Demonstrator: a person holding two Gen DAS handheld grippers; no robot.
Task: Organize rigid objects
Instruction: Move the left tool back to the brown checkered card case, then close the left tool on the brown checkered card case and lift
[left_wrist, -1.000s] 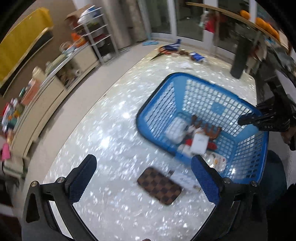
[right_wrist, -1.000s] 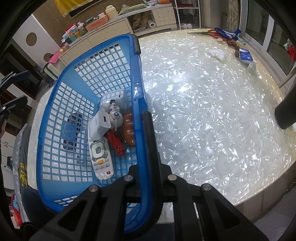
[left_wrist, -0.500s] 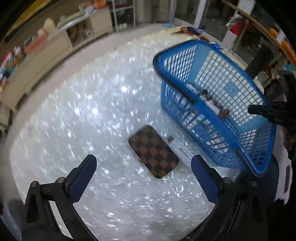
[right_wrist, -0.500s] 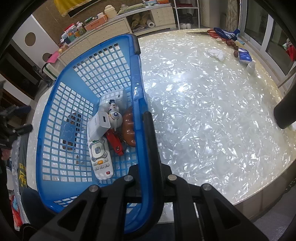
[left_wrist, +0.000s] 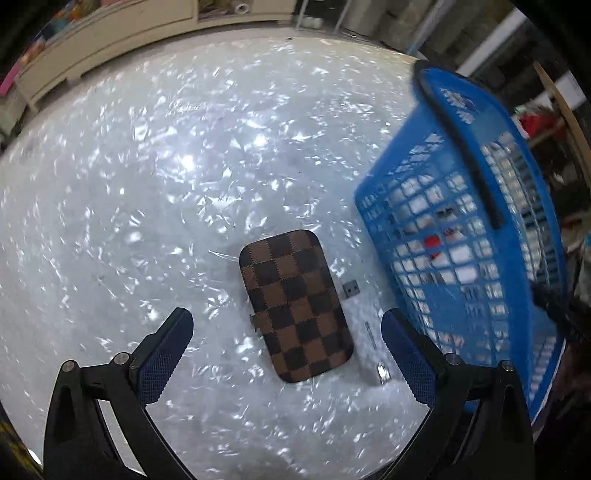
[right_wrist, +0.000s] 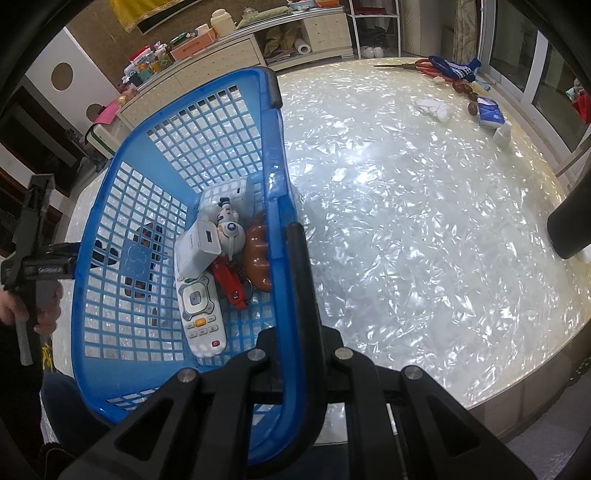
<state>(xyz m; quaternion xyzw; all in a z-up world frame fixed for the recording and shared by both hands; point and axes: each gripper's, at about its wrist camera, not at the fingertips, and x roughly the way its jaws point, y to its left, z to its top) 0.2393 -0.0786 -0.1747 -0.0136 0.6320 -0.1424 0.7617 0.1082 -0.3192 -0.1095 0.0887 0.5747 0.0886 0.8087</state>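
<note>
Blue plastic, the basket (right_wrist: 177, 206) stands on the pearly bench (right_wrist: 424, 229), its rim pinched by the right gripper (right_wrist: 295, 236); a tug there could tip or drag it and jostle the remote (right_wrist: 201, 314) and the other things inside. The checkered case (left_wrist: 295, 306) lies flat on the bench just beside the basket, under the spread left gripper (left_wrist: 286, 347), whose right finger (left_wrist: 406, 362) may catch the basket wall. A thin white slab (left_wrist: 364, 325) touching the case could get pinched along with it or pushed away.
</note>
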